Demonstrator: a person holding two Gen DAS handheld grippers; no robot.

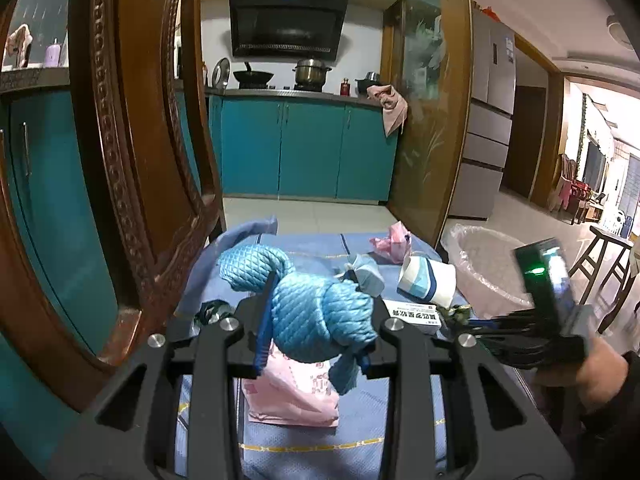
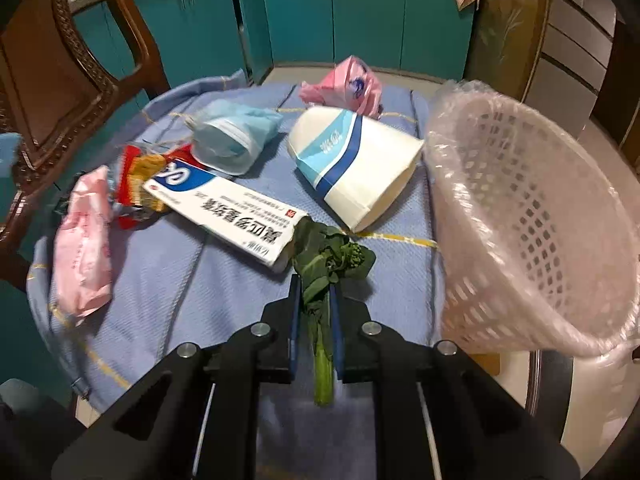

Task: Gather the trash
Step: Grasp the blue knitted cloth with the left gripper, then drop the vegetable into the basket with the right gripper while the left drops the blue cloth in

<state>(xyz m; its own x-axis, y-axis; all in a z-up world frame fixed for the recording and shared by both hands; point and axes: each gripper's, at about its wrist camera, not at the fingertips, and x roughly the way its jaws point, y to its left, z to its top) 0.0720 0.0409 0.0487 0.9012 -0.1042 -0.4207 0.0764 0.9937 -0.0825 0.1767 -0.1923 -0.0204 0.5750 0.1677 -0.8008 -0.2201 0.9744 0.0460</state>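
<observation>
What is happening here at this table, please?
A person is collecting trash from a table covered with a blue cloth. The left gripper is shut on a crumpled blue bag. The right gripper is shut on a green vegetable stalk, near the lined pink basket. A paper cup, a medicine box and pink wrappers remain.

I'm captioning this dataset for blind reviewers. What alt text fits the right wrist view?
The right claw grips a leafy green vegetable stalk above a blue-clothed table, beside a pink bag-lined mesh basket. Ahead lie a medicine box, paper cup, face mask and pink wrappers.
</observation>
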